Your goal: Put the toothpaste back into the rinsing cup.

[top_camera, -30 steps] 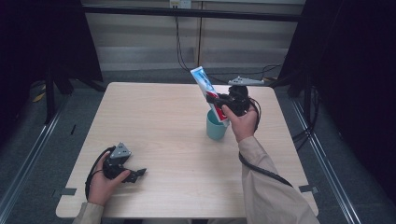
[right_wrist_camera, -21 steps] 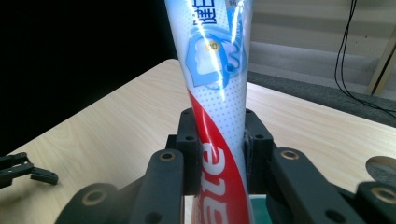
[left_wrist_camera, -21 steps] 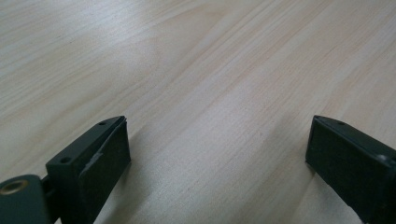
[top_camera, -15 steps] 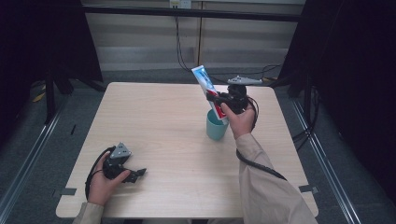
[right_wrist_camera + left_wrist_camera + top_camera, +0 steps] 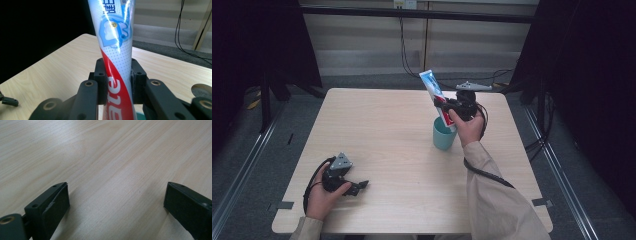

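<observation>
Both grippers split the work: right gripper (image 5: 451,106) pinches the red, white and blue toothpaste tube (image 5: 435,95) tilted over the teal plastic cup (image 5: 444,135), probably to drop it in; left gripper (image 5: 357,187) rests spread on the pale wooden table (image 5: 382,130), out of the way.

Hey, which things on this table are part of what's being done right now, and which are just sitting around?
In use:
- toothpaste tube, clamped in the right gripper
- teal cup directly under it

Not in use:
- left gripper, fingers open, resting on the table
- cables on the floor behind the table
</observation>
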A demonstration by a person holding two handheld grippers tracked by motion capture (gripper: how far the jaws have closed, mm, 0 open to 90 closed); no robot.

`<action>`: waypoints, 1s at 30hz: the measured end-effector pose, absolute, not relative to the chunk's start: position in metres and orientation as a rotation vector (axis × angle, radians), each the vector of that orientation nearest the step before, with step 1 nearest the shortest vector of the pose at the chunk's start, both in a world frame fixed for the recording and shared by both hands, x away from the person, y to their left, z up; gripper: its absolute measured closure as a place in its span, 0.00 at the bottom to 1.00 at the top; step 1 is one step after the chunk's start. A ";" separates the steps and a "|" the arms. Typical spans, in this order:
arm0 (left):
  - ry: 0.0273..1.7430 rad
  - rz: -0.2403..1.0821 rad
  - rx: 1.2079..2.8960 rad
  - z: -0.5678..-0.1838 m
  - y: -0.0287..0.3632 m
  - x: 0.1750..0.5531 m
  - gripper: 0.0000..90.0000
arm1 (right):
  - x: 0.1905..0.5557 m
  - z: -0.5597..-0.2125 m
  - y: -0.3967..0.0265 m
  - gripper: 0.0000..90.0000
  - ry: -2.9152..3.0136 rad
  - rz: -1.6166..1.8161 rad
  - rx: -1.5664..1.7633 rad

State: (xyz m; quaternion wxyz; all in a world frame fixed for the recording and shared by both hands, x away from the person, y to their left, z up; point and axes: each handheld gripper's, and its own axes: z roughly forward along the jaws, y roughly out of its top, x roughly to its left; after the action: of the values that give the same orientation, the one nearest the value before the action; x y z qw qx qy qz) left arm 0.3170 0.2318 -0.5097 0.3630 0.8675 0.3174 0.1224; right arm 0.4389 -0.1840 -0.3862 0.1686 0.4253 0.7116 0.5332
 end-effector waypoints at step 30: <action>0.817 0.315 2.233 -0.510 0.232 0.317 0.06 | 0.447 -0.405 -0.184 0.80 1.993 1.492 1.199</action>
State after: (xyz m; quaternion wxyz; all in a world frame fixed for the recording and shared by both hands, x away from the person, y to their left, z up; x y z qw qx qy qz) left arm 0.3170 0.2317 -0.5098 0.3632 0.8674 0.3175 0.1222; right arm 0.4467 -0.1840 -0.4055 0.1881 0.4263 0.7083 0.5303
